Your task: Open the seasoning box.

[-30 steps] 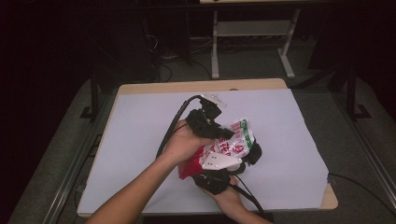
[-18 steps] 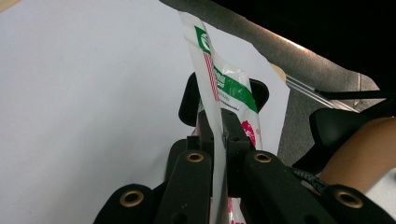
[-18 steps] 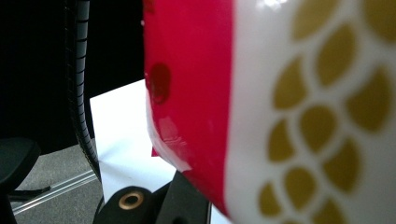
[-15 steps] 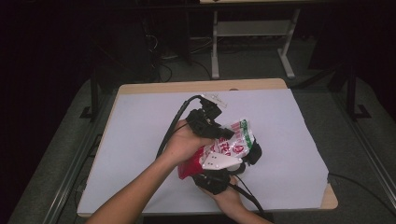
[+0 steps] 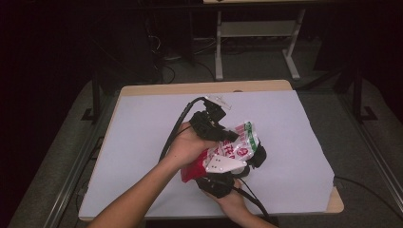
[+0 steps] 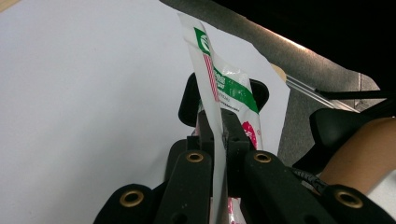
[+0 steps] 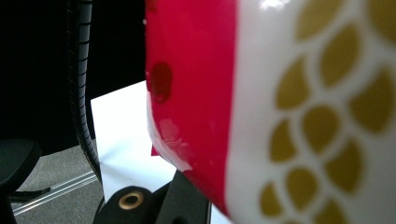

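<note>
My right gripper's (image 5: 259, 154) jaw tips hidden behind the snack packet (image 5: 233, 149). In the right gripper view the packet sits blurred, cut off top, right and bottom. Packet print too small to read from the high view.

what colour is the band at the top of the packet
Green, with white lettering, on the packet; clearest in the left gripper view.

Packet (image 5: 237, 148) held above worktop (image 5: 142, 142) centre, between both grippers. Left gripper (image 5: 223, 133) behind and left of it; right gripper (image 5: 225, 173) in front, nearer the person.
</note>
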